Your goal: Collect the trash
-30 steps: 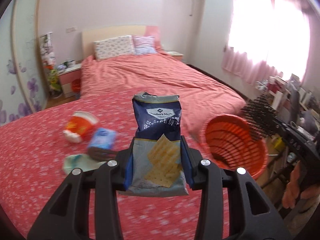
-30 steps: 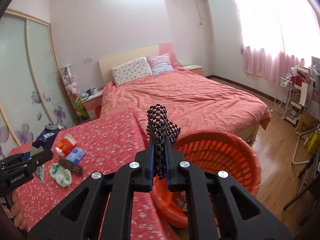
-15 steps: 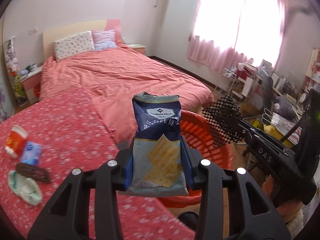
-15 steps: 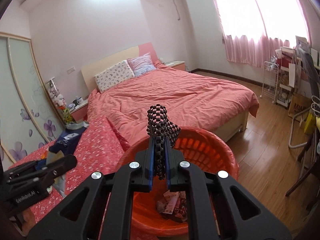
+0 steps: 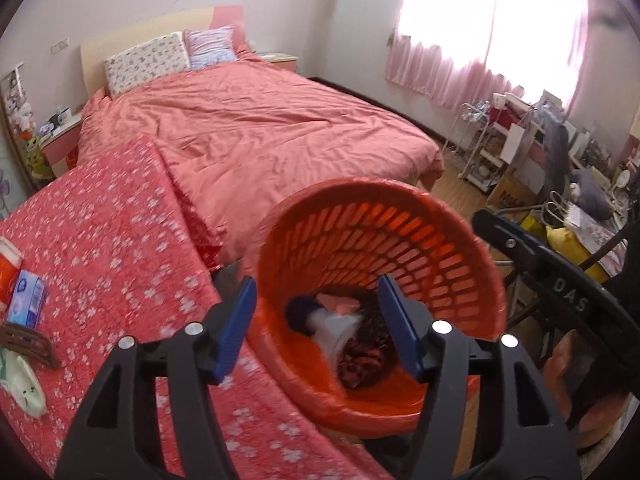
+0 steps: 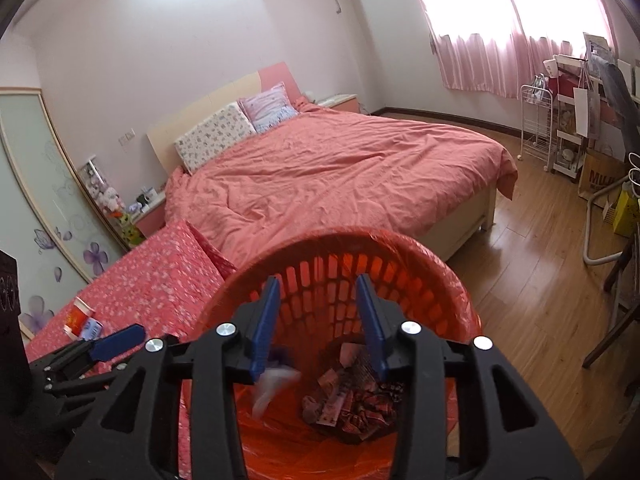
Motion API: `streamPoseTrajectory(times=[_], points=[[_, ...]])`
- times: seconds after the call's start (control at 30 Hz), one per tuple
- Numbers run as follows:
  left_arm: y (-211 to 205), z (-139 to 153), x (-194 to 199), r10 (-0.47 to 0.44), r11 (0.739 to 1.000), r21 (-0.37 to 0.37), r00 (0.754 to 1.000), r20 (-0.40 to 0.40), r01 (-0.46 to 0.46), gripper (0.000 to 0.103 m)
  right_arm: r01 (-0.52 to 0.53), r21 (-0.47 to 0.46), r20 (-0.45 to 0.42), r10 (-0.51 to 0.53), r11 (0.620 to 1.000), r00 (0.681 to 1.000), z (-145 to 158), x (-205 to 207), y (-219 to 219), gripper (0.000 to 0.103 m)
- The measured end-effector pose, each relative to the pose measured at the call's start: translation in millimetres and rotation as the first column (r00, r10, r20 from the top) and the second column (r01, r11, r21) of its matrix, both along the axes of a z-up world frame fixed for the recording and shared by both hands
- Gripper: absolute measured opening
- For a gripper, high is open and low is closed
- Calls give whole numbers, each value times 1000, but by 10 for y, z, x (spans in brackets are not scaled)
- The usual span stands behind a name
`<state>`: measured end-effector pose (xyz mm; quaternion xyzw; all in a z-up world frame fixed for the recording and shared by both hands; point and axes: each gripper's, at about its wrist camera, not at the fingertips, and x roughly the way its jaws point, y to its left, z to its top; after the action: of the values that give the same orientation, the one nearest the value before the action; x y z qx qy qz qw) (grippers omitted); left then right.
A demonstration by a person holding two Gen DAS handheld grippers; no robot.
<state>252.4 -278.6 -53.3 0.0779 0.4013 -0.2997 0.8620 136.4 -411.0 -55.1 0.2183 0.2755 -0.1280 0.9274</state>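
Dropping trash: our left gripper (image 5: 316, 320) and right gripper (image 6: 316, 320) jaws just opened, empty, above orange basket (image 5: 472, 248); we hold centred until pieces settle

My floral-covered table (image 5: 120, 240) | near its left edge: red cup (image 5: 8, 276), blue tissue pack (image 5: 27, 298), brown wrapper (image 5: 24, 346), pale green cloth (image 5: 24, 390) (all close together) | orange basket (image 5: 472, 264) at right edge.

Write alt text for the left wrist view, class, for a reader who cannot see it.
The left gripper, jaws just opened and empty, hangs over an orange basket holding wrappers. Left lies a flowered red cloth; behind, a pink bed.
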Motion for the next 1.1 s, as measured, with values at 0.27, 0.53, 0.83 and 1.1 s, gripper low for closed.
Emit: streamPoseTrajectory(times=[0.27,0.53,0.83,1.1], points=[[478,-13,7,75,994,73,996,45,-78,69,-28,-56,-34,26,998,999,31,20,117,44],[1531,6,-42,239,952,166,962,133,-259,72,-116,-85,-56,112,990,992,94,92,546,45],[2647,-217,252,477,850,210,875,86,-484,57,-257,-109,-104,246,960,964,91,229,1239,45],[2882,-292,279,483,859,181,875,31,-480,4,-370,-127,-143,353,920,925,87,351,1826,45]])
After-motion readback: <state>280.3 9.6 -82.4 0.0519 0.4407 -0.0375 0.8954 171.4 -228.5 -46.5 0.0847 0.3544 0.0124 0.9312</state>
